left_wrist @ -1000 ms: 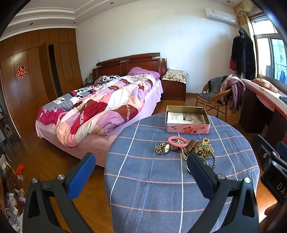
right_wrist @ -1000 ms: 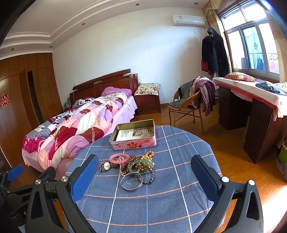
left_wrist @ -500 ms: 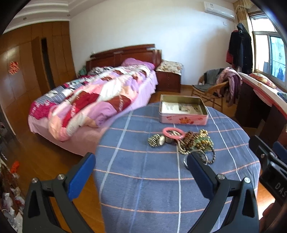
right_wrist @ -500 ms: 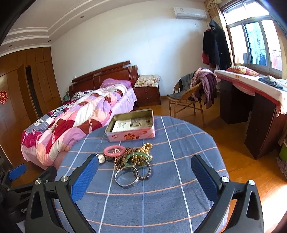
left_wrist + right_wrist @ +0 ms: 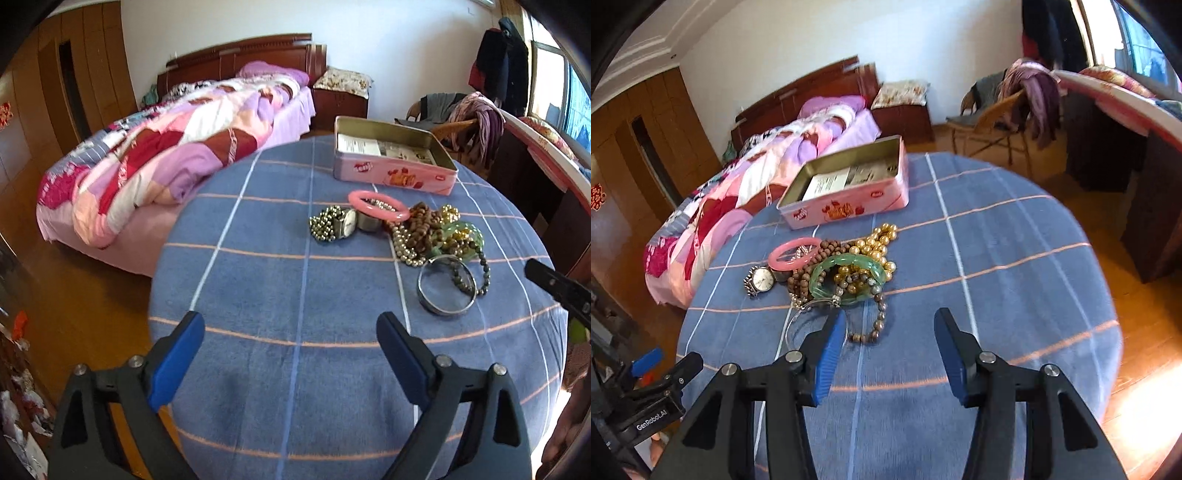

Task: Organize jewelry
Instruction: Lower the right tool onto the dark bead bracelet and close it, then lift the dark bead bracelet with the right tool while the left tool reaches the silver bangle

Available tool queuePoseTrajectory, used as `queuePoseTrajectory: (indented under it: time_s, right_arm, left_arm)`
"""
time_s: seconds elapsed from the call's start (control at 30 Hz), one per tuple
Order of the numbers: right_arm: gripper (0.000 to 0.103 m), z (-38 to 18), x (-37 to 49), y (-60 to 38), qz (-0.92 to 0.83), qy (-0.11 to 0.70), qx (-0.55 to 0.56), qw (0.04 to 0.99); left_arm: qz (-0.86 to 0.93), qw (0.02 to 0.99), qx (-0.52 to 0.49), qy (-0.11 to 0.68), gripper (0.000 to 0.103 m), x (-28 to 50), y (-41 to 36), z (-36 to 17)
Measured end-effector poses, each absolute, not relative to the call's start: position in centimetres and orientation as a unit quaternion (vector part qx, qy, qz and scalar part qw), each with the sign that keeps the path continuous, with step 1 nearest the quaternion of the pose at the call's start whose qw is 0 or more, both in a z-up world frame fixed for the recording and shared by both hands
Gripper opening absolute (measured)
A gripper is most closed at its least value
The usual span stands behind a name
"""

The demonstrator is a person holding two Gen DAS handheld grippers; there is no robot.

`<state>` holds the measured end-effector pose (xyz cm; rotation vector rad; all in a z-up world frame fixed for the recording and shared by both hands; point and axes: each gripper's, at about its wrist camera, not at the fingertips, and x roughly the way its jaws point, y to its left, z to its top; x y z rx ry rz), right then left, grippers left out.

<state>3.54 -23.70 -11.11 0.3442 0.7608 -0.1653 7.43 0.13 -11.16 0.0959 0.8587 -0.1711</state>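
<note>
On the blue checked tablecloth (image 5: pixel 280 280), the left gripper (image 5: pixel 290 332) hovers wide open and empty. Ahead to its right lie the watch (image 5: pixel 341 223), pink bangle (image 5: pixel 378 206), bead strands (image 5: pixel 417 230) and silver bangle (image 5: pixel 445 291), heaped before the open pink tin (image 5: pixel 391 175). The right gripper (image 5: pixel 890 332), parted and empty, sits just beside the silver bangle.

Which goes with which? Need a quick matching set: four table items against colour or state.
Items:
1. tin
2. watch
3. bangle nearest the tin
4. right gripper

Descriptions:
a. pink ring
b. open, holding nothing
c. lidless, papers inside
d. white dial, at the pile's left end

Pairs: 1-c, 2-d, 3-a, 4-b
</note>
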Motion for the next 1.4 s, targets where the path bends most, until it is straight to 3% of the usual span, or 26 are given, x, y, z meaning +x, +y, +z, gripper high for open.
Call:
queuePoseTrajectory:
  time_s: [0.13, 0.2, 0.63, 0.67, 0.7, 0.73, 0.97, 1.0, 1.17, 1.23, 1.3, 1.37, 1.4]
  right_arm:
    - [0.048, -12.7, 5.9, -23.5, -0.053, 0.399, 0.185, 0.896]
    - [0.036, -13.0, 6.6, -22.9, -0.064, 0.399, 0.158, 0.901]
    - [0.035, -14.4, 12.4, -22.8, -0.051, 0.426, 0.100, 0.898]
    - [0.033, -14.5, 12.7, -22.9, -0.047, 0.426, 0.108, 0.897]
    - [0.018, -14.4, 12.7, -23.0, -0.044, 0.420, 0.118, 0.899]
    - [0.015, -14.1, 12.7, -23.1, -0.039, 0.414, 0.122, 0.901]
    - [0.014, -11.0, 10.1, -24.6, -0.037, 0.362, 0.164, 0.917]
    - [0.014, -10.5, 9.5, -24.9, -0.037, 0.354, 0.173, 0.918]
    - [0.014, -8.3, 7.6, -26.1, -0.031, 0.323, 0.193, 0.926]
    - [0.014, -8.2, 7.4, -26.9, 0.002, 0.320, 0.229, 0.919]
    - [0.014, -8.8, 7.7, -27.5, 0.013, 0.331, 0.262, 0.907]
    - [0.014, -9.6, 8.2, -27.2, 0.002, 0.348, 0.243, 0.905]
    - [0.014, -10.0, 8.3, -27.2, -0.003, 0.353, 0.236, 0.905]
  left_arm:
    - [-0.095, 0.900, 0.048, 0.422, 0.096, 8.4, -0.6, -11.5]
    - [-0.096, 0.899, 0.059, 0.423, 0.096, 8.9, -1.0, -11.8]
    - [-0.133, 0.885, 0.051, 0.443, 0.095, 10.7, -1.9, -12.6]
    - [-0.140, 0.883, 0.050, 0.445, 0.095, 10.8, -2.3, -12.6]
    - [-0.147, 0.881, 0.051, 0.447, 0.095, 11.0, -2.8, -12.5]
    - [-0.155, 0.879, 0.054, 0.448, 0.095, 11.1, -3.3, -12.4]
    - [-0.190, 0.864, 0.071, 0.461, 0.089, 12.0, -7.2, -13.2]
    - [-0.192, 0.860, 0.070, 0.468, 0.083, 12.2, -7.6, -13.6]
    - [-0.189, 0.852, 0.095, 0.479, 0.072, 11.9, -9.2, -14.9]
    - [-0.198, 0.854, 0.098, 0.470, 0.059, 11.5, -9.5, -14.9]
    - [-0.208, 0.860, 0.099, 0.455, 0.028, 11.1, -9.7, -14.7]
    - [-0.222, 0.860, 0.094, 0.450, 0.011, 10.8, -9.7, -14.7]
    - [-0.222, 0.860, 0.094, 0.449, 0.008, 10.7, -9.7, -14.7]
